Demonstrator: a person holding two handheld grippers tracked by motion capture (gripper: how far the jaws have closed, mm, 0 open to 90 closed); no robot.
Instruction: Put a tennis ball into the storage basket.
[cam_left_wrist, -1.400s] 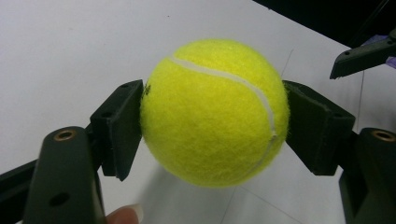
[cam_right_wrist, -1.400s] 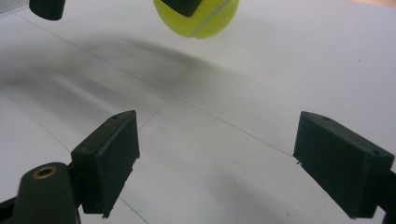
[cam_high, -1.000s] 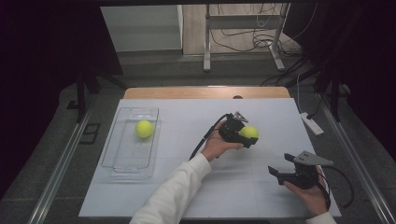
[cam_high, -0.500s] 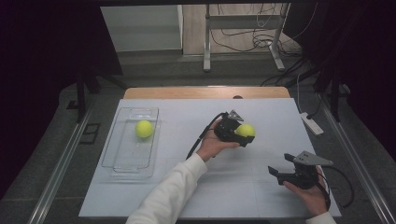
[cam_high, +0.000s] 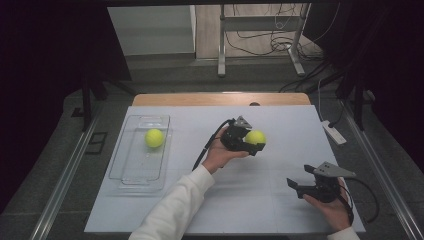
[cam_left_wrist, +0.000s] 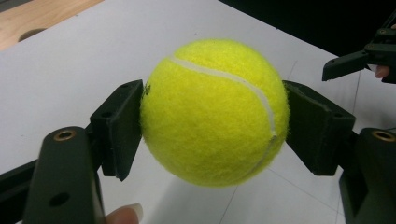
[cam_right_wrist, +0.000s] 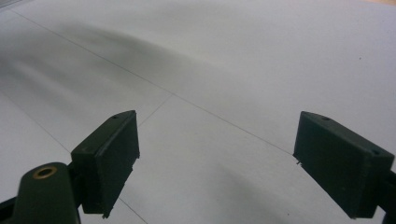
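Observation:
My left gripper (cam_high: 252, 141) is shut on a yellow tennis ball (cam_high: 255, 137) and holds it just above the middle of the white table. In the left gripper view both black pads press the sides of that ball (cam_left_wrist: 214, 112), which hangs clear of the surface. A second tennis ball (cam_high: 154, 138) lies in the far end of a clear plastic tray (cam_high: 131, 176) at the table's left. My right gripper (cam_high: 295, 186) stands open near the front right of the table, and the right gripper view has nothing but white tabletop between its jaws (cam_right_wrist: 215, 163).
The white sheet (cam_high: 260, 210) covers most of the table, with a wooden strip (cam_high: 175, 99) along the far edge. A white power strip (cam_high: 333, 132) lies by the right edge. Cables and metal stand legs (cam_high: 220, 50) are on the floor beyond.
My left hand has carried the held ball a little to the left and slightly up. The right gripper has stayed where it was.

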